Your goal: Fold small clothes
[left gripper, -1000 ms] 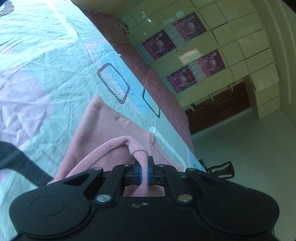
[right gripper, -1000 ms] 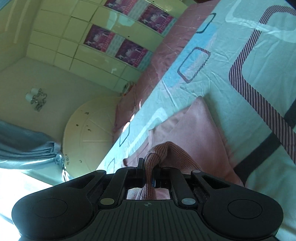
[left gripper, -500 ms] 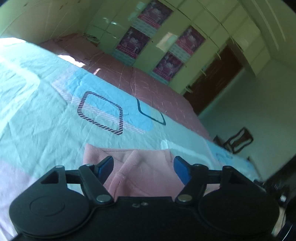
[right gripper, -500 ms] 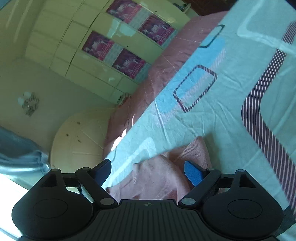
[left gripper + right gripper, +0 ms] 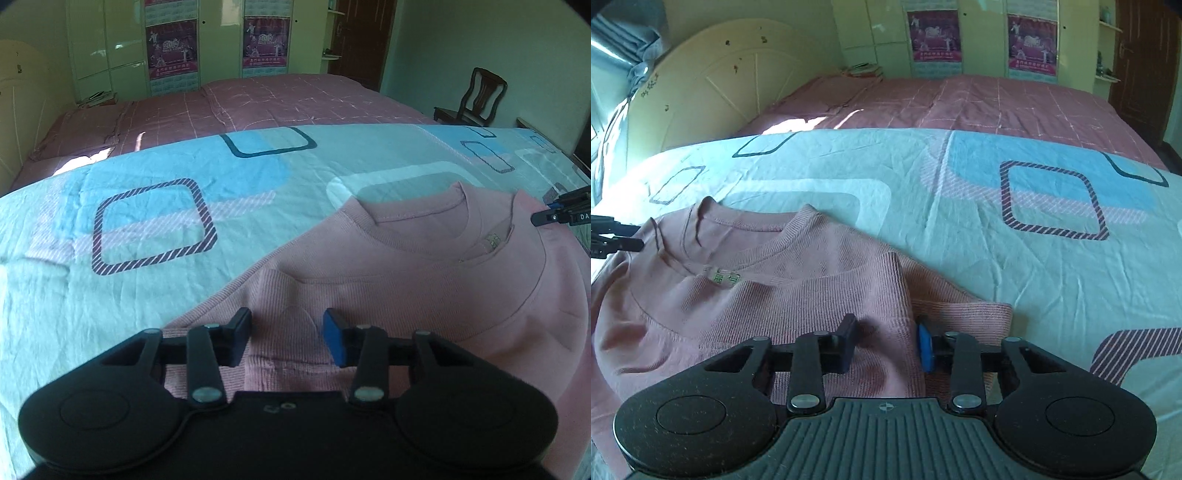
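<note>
So both sets of tongs are hovering low over the pink sweater (image 5: 424, 280): the left gripper (image 5: 288, 341) and the right gripper (image 5: 886, 345) each have their jaws apart but closing, ribbed fabric showing in the gap and the pads not pinching it as far as I can see. That sweater lies folded on the turquoise sheet (image 5: 960, 221) with the square pattern, neckline facing away. Further back there's a mauve checked bedspread (image 5: 277, 99), then a cream headboard (image 5: 713, 85), posters (image 5: 934, 35) on wardrobe doors and a wooden chair (image 5: 476, 99).
</note>
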A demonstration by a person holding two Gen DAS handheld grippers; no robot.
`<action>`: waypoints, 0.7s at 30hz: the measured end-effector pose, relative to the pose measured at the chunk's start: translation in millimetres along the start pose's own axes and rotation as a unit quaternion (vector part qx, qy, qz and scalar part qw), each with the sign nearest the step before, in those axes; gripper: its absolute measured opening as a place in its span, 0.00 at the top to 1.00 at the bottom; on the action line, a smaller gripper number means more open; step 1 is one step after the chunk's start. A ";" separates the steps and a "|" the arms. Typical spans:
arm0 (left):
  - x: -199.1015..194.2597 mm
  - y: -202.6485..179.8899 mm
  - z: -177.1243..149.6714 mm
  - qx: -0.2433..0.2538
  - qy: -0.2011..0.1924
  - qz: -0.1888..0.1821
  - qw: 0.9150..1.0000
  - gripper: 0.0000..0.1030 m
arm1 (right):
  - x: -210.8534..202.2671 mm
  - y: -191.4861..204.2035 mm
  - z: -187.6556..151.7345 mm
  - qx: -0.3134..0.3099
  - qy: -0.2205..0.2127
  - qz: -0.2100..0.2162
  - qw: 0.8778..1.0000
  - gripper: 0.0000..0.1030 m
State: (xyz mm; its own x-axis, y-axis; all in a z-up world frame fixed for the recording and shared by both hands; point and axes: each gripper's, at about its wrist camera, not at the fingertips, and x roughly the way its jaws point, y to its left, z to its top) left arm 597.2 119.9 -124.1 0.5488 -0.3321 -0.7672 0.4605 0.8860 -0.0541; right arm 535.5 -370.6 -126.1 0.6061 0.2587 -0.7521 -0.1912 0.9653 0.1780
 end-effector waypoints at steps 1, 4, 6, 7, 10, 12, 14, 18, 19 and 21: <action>0.0 -2.3 -0.3 0.007 -0.003 -0.005 1.000 0.79 | -0.2 2.5 -1.0 -0.008 -0.002 -0.001 1.000 0.88; -26.1 -8.1 -5.1 0.010 -0.101 0.019 0.995 0.97 | -15.7 6.6 -1.3 -0.027 -0.044 -0.005 0.999 0.92; -38.3 6.7 -11.0 -0.068 -0.144 0.041 0.986 0.98 | -38.7 -10.8 -3.5 0.058 -0.117 -0.018 0.991 0.92; -32.8 14.3 -12.4 -0.099 -0.134 0.042 0.985 0.98 | -37.0 -18.5 -5.4 0.097 -0.122 -0.034 0.987 0.92; -25.4 6.4 -5.8 -0.099 -0.130 0.050 0.985 0.98 | -23.5 -20.8 -6.8 0.131 -0.120 -0.031 0.984 0.92; -26.8 1.8 -0.4 -0.088 -0.134 0.054 0.986 0.98 | -19.0 -18.9 -4.6 0.128 -0.116 -0.041 0.984 0.92; -27.8 5.6 2.2 -0.093 -0.135 0.060 0.985 0.98 | -18.2 -20.4 -2.4 0.127 -0.115 -0.041 0.984 0.92; -23.4 8.7 2.3 -0.090 -0.123 0.070 0.986 0.98 | -17.8 -21.5 3.7 0.121 -0.114 -0.039 0.985 0.92; -17.5 9.4 2.3 -0.090 -0.110 0.072 0.987 0.98 | -14.7 -21.3 3.9 0.119 -0.104 -0.043 0.987 0.92; -0.3 9.2 1.4 -0.085 -0.078 0.082 0.990 0.98 | -1.4 -21.4 1.2 0.113 -0.075 -0.056 0.989 0.92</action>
State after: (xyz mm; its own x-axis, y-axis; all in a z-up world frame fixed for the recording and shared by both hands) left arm 602.3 127.7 -123.5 0.7135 -0.2126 -0.6677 0.2391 0.9695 -0.0531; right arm 539.6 -391.6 -128.1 0.7242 0.1358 -0.6761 0.0507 0.9673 0.2486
